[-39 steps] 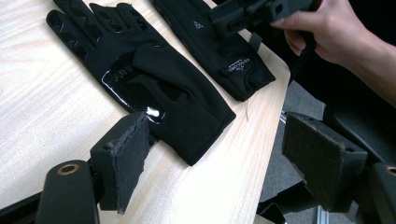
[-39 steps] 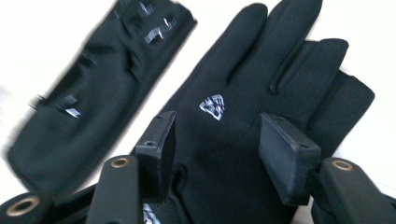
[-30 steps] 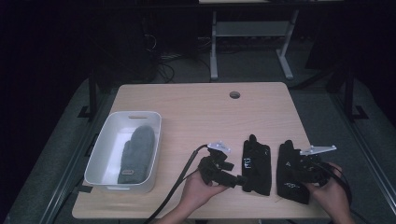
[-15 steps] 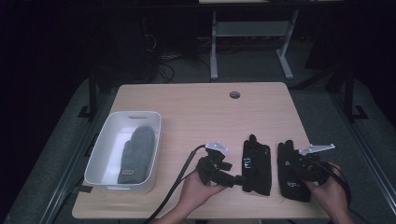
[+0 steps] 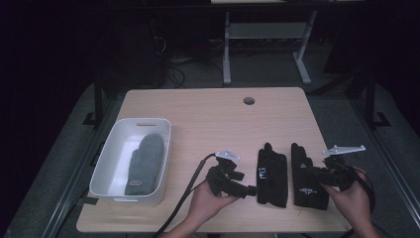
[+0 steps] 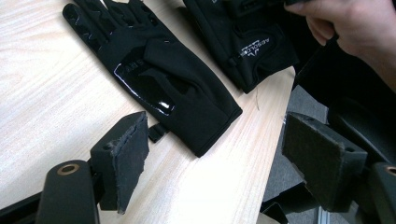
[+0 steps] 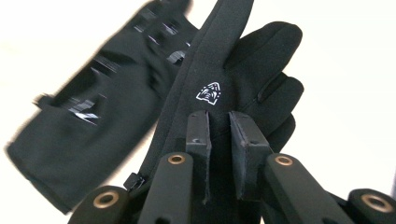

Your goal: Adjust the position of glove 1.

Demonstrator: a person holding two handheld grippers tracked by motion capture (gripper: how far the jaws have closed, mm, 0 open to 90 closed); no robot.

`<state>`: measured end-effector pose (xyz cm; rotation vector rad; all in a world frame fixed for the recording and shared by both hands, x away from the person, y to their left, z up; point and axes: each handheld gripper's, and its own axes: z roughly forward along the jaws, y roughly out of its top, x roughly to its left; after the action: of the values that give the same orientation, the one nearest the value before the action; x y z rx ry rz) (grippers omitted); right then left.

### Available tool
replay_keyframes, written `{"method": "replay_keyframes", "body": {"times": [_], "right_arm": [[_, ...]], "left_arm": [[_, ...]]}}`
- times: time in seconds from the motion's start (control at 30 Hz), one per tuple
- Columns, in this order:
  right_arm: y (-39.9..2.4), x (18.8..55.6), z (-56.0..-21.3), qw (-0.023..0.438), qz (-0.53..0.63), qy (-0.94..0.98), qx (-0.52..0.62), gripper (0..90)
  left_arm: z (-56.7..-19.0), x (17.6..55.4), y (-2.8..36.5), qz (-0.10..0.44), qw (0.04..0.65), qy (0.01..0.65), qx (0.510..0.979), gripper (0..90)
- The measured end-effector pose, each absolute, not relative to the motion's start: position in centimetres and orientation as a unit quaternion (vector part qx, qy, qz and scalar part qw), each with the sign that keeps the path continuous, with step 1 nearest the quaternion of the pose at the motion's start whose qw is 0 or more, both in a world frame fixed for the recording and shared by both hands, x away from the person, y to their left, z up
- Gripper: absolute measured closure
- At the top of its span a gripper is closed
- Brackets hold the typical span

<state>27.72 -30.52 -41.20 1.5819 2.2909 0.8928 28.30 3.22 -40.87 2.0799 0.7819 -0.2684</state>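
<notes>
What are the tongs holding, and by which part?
The right tongs pinch the right black glove by a fold near its cuff; the left tongs hold nothing.

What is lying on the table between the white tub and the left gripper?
Nothing: in the high view only bare wooden table separates the white tub from the left gripper.

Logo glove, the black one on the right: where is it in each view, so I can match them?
High view: logo glove, near right of the table, at the right gripper.
Left gripper view: top right, by the hand.
Right gripper view: centre, pinched by that gripper, which has just been closing.
Shared landmark: the shiny-patched glove beside it.
</notes>
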Motion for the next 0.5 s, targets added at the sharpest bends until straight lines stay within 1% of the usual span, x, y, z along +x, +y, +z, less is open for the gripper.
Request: {"method": "replay_keyframes", "body": {"times": [0.23,0.37,0.5], "right_arm": [[-28.0,28.8,-39.9,0.097,0.330,0.780,0.522,77.9],[-26.5,29.6,-39.9,0.081,0.339,0.779,0.522,77.8],[-25.1,30.3,-40.1,0.074,0.337,0.782,0.519,77.8]], "left_arm": [[-40.8,28.4,3.7,-0.106,0.440,0.319,0.833,22.9],[-40.8,28.4,4.1,-0.105,0.440,0.320,0.832,22.9],[-40.8,28.4,4.4,-0.104,0.439,0.321,0.833,22.9]]}}
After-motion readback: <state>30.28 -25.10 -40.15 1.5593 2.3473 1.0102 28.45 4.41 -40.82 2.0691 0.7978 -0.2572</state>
